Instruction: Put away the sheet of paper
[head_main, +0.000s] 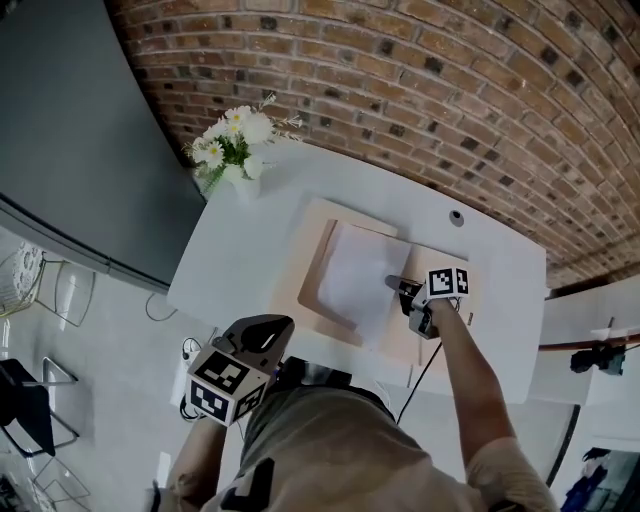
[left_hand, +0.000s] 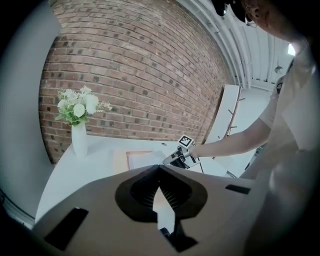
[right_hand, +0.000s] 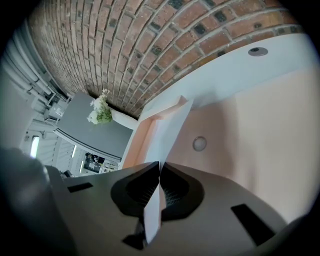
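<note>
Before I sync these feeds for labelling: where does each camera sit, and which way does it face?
Head view: on the person's head, looking steeply down at the white table; the arms, left tool and right tool show.
Left gripper view: on the left tool, back from the table, facing the brick wall; its shut jaws and the right forearm show.
Right gripper view: on the right tool, low over the peach folder; its jaws clamp the sheet of paper.
Shared: all three show the flowers.

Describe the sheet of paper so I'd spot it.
Find the white table by the brick wall. Over its open pink folder is the sheet of paper, pinched by the right gripper. It alone is thin, white and gripped.
</note>
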